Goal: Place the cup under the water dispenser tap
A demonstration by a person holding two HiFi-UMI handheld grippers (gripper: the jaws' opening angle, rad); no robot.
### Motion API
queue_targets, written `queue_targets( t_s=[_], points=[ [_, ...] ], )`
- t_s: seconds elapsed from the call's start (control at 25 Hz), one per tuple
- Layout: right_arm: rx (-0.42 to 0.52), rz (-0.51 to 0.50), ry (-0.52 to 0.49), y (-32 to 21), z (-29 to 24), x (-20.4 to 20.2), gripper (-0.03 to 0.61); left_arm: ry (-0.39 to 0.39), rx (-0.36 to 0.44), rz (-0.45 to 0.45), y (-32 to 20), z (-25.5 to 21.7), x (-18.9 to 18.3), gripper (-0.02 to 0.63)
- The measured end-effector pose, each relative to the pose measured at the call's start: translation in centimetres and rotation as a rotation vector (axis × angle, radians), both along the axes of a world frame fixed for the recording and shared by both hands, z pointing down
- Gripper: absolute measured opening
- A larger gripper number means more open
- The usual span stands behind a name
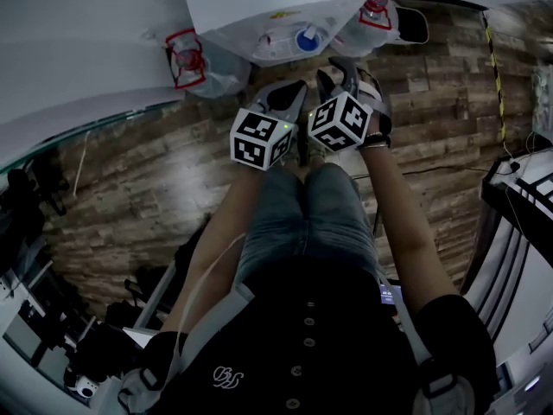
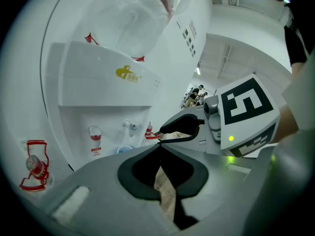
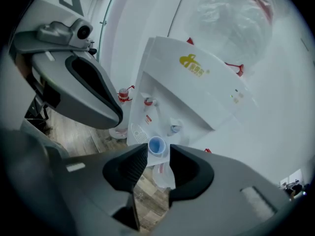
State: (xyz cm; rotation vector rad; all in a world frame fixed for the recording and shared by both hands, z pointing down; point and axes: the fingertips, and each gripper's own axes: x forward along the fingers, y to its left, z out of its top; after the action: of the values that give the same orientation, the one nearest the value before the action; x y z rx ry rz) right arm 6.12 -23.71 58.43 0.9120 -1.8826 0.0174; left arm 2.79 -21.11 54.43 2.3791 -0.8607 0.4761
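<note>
A small blue cup stands in the alcove of the white water dispenser. In the right gripper view the cup sits below the blue tap, beside the drip tray grille, and shows through the gap of my right gripper, which is open and holds nothing. My left gripper is shut with its tips together, empty; past it the cup is seen under the taps. In the head view both grippers hover side by side just short of the dispenser.
Clear water jugs with red handles lie on the wooden floor at either side of the dispenser. A large bottle sits on top of it. A cable and equipment stand at the right.
</note>
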Motion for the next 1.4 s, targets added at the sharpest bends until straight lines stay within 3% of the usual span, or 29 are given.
queue_targets(
  t_s=[0.4, 0.76, 1.08, 1.4],
  points=[
    [-0.01, 0.118, -0.139, 0.9, -6.2, 0.8, 0.113, 0.0, 0.018, 0.039, 1.8, -4.4, -0.1, 0.005],
    [0.026, 0.13, -0.169, 2.2, -10.6, 0.5, 0.067, 0.031, 0.054, 0.055, 2.7, -8.5, -0.7, 0.005],
    [-0.002, 0.1, -0.292, 3.9, -13.8, -0.4, 0.003, 0.036, 0.087, 0.084, 2.6, -10.7, 0.0, 0.005],
    [0.021, 0.121, -0.415, 4.9, -16.2, -0.9, 0.0, 0.067, 0.118, 0.067, 2.7, -12.8, -0.2, 0.005]
  ],
)
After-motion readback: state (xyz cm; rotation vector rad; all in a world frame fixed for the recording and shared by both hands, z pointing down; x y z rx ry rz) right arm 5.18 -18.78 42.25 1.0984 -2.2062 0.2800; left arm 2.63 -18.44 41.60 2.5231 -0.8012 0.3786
